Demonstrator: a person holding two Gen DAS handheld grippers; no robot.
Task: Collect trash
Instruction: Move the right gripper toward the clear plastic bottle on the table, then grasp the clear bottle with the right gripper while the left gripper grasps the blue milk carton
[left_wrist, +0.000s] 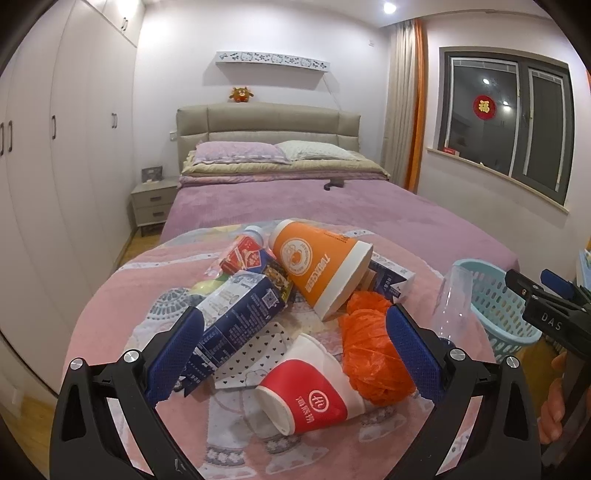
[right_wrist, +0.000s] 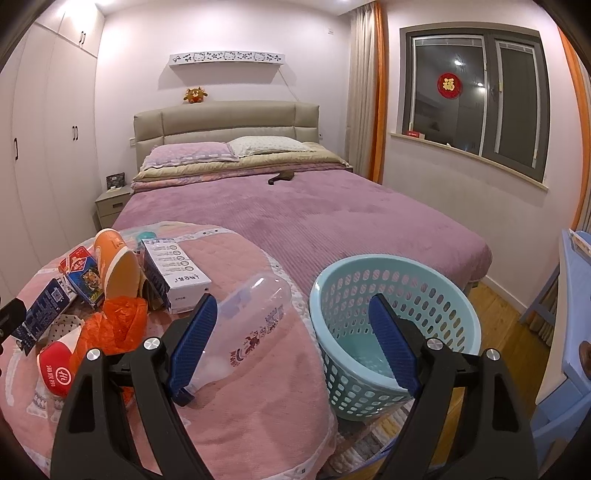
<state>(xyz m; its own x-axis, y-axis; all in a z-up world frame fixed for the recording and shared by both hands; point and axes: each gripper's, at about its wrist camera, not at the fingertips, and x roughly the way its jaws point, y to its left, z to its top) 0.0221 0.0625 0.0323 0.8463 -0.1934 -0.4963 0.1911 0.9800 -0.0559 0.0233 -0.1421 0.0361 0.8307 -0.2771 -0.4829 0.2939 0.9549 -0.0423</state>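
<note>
On a pink quilt (left_wrist: 122, 302) lies a trash pile: a red paper cup (left_wrist: 314, 395), a crumpled orange plastic bag (left_wrist: 369, 347), a blue carton (left_wrist: 236, 314), a big orange cup (left_wrist: 317, 266), a red-and-blue carton (left_wrist: 243, 256) and a white box (right_wrist: 177, 269). My left gripper (left_wrist: 295, 354) is open above the red cup and orange bag. My right gripper (right_wrist: 293, 343) is open wide. A clear plastic bottle (right_wrist: 251, 317), its blue cap towards the gripper, lies tilted against the gripper's left finger (right_wrist: 192, 339). The light blue basket (right_wrist: 436, 295) stands just right of the quilt.
A bed with a purple cover (right_wrist: 332, 221) stretches behind the pile, with a small dark object (right_wrist: 282, 176) near the pillows. White wardrobes (left_wrist: 74, 147) line the left wall. A blue chair (right_wrist: 569, 332) stands at the right, on the wooden floor (right_wrist: 495, 306).
</note>
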